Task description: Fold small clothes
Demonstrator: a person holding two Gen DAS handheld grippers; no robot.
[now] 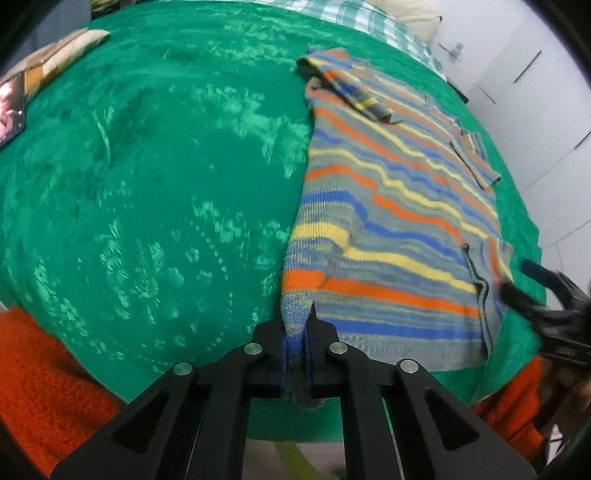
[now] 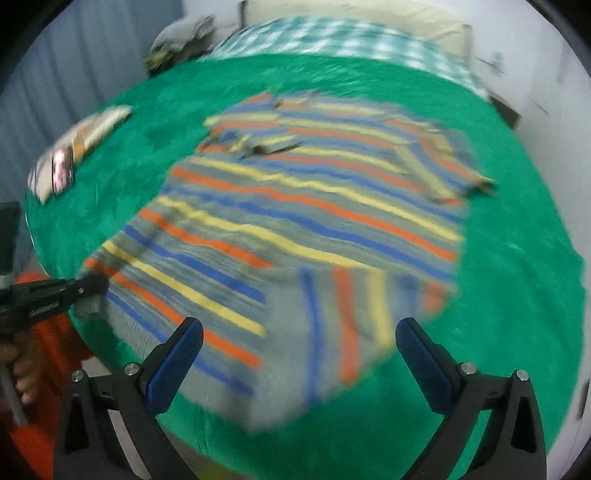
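Observation:
A striped knit sweater [image 1: 399, 206] in grey, orange, yellow and blue lies spread on a green blanket [image 1: 155, 177]. My left gripper [image 1: 297, 343] is shut on the sweater's near left hem corner, which is pinched between the jaws. In the right wrist view the sweater [image 2: 314, 221] is blurred, with its near right corner folded over. My right gripper [image 2: 299, 332] is open and empty just above that near edge. The left gripper [image 2: 88, 286] shows at the left holding the hem. The right gripper [image 1: 532, 280] shows at the right edge of the left wrist view.
The green blanket [image 2: 517, 295] covers a bed. A checked sheet [image 2: 332, 37] and a pillow [image 2: 369, 14] lie at the far end. A magazine or packet [image 1: 40, 70] lies at the far left, also in the right wrist view [image 2: 77, 151]. An orange fabric [image 1: 48, 387] is at the near edge.

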